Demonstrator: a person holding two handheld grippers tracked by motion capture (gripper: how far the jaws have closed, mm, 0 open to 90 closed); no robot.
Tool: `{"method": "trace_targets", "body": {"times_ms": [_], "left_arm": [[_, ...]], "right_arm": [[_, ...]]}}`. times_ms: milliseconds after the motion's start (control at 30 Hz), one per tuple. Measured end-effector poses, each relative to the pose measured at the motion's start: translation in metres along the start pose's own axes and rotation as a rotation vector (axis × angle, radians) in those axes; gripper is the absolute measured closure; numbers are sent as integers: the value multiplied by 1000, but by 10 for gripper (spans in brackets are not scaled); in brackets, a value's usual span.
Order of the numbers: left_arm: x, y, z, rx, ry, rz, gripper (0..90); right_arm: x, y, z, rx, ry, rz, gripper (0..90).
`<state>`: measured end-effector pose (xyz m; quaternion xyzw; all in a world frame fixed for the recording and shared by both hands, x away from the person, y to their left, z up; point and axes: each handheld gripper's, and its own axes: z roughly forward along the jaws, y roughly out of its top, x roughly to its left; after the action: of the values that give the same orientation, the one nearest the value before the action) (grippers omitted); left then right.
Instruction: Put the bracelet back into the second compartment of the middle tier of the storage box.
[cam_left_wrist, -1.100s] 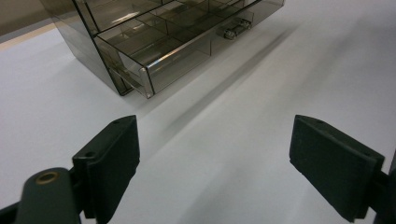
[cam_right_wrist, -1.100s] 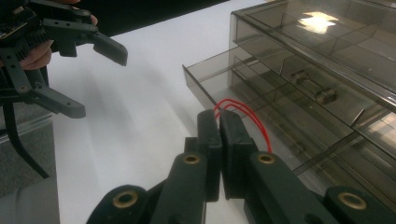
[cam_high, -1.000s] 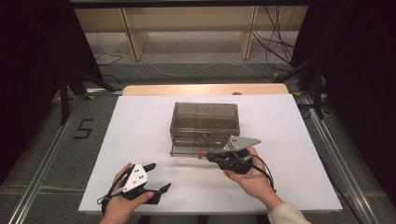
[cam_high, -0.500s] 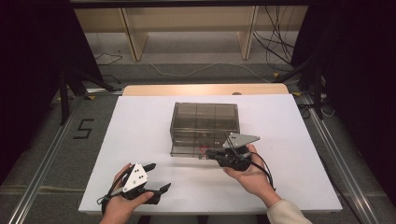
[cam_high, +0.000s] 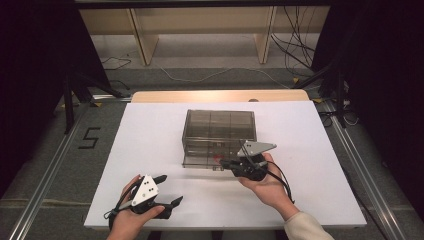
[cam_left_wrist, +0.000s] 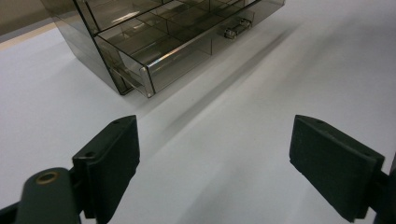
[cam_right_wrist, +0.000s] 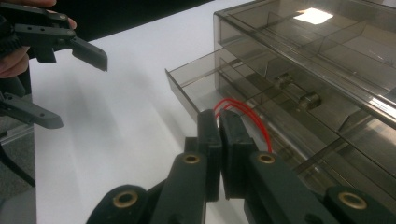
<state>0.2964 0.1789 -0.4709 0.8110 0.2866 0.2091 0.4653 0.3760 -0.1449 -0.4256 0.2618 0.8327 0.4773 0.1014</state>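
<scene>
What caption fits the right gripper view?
Right gripper, shut on a red loop, at the smoky drawer box's open drawer.

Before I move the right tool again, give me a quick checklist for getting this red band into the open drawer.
1. Right tool shut on the red rubber band: ok, the loops stick out past its closed tips.
2. Bottom drawer of the smoky plastic organizer pulled out: ok.
3. Band over the drawer compartment: ok, it hangs above the open tray in the right gripper view.
4. Band free of the dividers: cannot tell, the far end of the loop is hidden behind the tool.
5. Left tool out of the way: ok, open and resting on the white table, apart from the organizer.
</scene>
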Motion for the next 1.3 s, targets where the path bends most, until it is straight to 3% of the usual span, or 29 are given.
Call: {"method": "trace_targets", "body": {"times_ms": [1300], "left_arm": [[0,0,0,0,-1,0,158]], "right_arm": [[-15,1,21,40,-21,28,883]]}}
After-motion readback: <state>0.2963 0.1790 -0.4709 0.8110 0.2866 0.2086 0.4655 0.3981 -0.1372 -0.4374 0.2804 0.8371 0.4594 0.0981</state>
